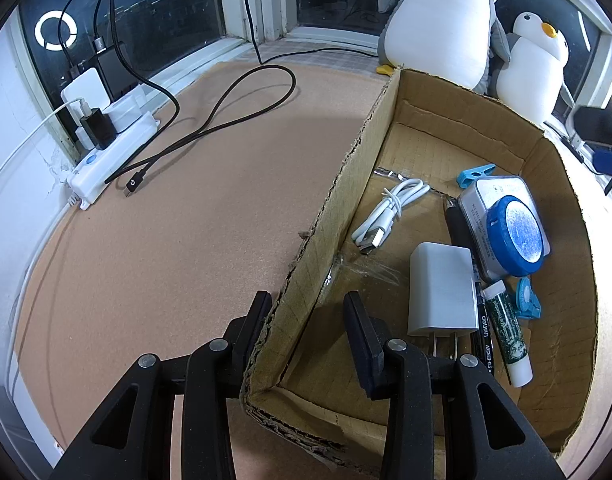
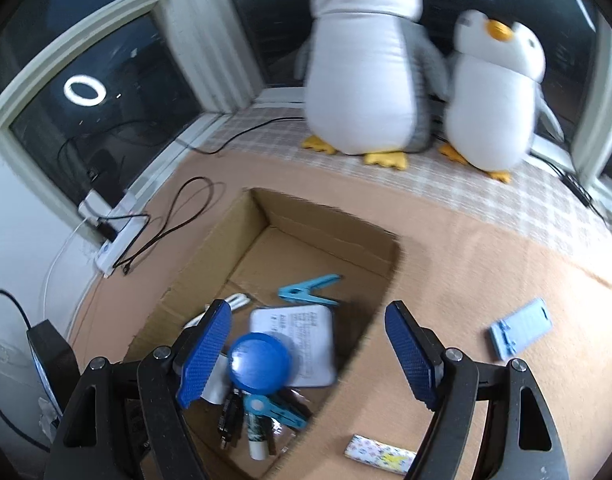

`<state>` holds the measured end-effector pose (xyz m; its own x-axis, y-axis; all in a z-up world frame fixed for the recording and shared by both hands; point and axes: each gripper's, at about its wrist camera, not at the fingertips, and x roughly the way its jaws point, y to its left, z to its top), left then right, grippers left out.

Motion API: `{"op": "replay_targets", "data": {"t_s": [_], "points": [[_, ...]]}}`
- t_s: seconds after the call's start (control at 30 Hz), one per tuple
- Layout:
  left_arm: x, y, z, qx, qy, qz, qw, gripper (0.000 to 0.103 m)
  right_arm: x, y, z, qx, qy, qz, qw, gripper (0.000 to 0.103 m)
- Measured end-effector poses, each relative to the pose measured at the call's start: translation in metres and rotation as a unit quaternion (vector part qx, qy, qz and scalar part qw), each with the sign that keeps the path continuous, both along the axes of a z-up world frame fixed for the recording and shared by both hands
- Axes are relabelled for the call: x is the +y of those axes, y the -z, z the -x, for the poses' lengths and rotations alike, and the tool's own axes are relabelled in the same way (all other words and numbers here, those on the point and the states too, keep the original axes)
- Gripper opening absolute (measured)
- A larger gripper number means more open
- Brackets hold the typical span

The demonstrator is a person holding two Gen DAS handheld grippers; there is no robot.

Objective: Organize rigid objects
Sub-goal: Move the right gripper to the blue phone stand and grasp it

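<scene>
An open cardboard box point(image 1: 346, 208) point(image 2: 226, 240) holds a white charger point(image 1: 442, 288), a coiled white cable point(image 1: 386, 212), a silver tin point(image 1: 502, 200) point(image 2: 302, 332) with a round blue lid point(image 1: 514, 236) point(image 2: 260, 362) on it, blue clips point(image 2: 310, 290), a pen and a small tube point(image 1: 508, 336). My left gripper point(image 1: 308, 312) is open with its jaws either side of the box's left wall. My right gripper point(image 2: 306, 356) is open and empty above the box. A light blue flat piece point(image 2: 520, 334) and a patterned small box point(image 2: 380, 452) lie on the mat to the right.
A white power strip point(image 1: 110, 152) with plugs and black cables point(image 1: 234, 108) sits at the left by the window. Two plush penguins point(image 2: 366, 64) point(image 2: 494, 96) stand at the back. A dark device point(image 2: 50, 356) stands at the left edge.
</scene>
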<state>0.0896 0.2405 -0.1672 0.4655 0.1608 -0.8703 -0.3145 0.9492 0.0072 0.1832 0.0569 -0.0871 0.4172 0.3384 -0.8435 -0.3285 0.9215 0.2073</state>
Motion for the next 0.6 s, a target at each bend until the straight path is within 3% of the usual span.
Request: {"op": "replay_targets", "data": {"t_s": [0.23,0.43,0.6], "points": [[0.0,0.0,-0.001,0.0,0.0,0.0,1.0,0.041,-0.06,0.005,-0.004,0.03,0.084,0.0,0.996,0.076],[-0.001,0.0,-0.001,0.0,0.0,0.0,1.0,0.041,-0.122,0.023,-0.011,0.081,0.188,-0.018,0.979,0.076],[-0.001,0.0,-0.001,0.0,0.0,0.0,1.0,0.041,-0.149,0.038,-0.018,0.112,0.243,-0.016,0.964,0.076]]}}
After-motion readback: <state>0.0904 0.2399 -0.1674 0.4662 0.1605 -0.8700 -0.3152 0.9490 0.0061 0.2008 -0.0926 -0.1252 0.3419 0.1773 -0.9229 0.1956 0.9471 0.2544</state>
